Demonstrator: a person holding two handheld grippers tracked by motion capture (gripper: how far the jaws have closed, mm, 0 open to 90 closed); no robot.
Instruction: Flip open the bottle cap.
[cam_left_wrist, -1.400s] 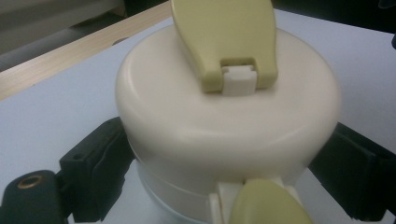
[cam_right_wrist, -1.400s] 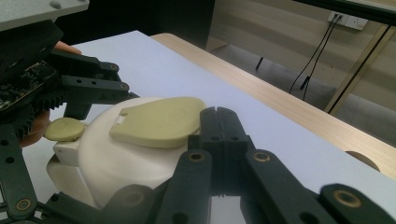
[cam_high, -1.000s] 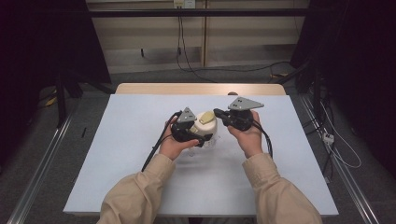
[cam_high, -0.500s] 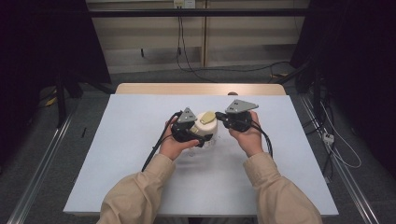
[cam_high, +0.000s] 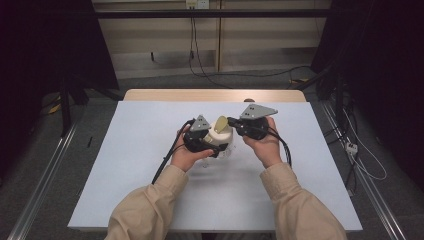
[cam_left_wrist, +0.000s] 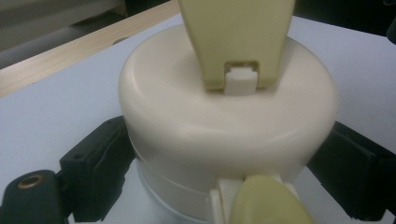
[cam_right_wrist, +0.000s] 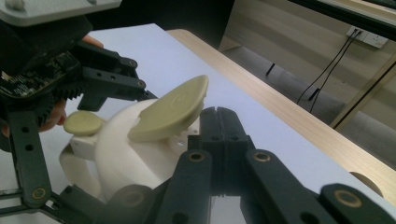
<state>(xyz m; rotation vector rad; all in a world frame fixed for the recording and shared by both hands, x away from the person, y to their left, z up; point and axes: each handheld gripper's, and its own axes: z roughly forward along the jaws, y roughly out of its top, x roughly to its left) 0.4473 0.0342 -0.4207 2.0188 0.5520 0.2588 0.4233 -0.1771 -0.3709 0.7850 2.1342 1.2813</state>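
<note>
Both grippers are working: left gripper (cam_high: 212, 142) clamping the cream container (cam_left_wrist: 224, 126), closed right gripper (cam_high: 231, 120) needing gentle flap (cam_right_wrist: 170, 109) pressure.

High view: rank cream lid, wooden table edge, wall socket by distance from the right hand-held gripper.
1. Cream lid, just left of the right hand-held gripper.
2. Wooden table edge, beyond the white sheet.
3. Wall socket, top of view.

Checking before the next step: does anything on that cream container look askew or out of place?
Yes. The cream container, clamped by the left gripper, has its olive flip lid tilted up, not flat. The shut right gripper sits beside it. Nothing spilled.
</note>
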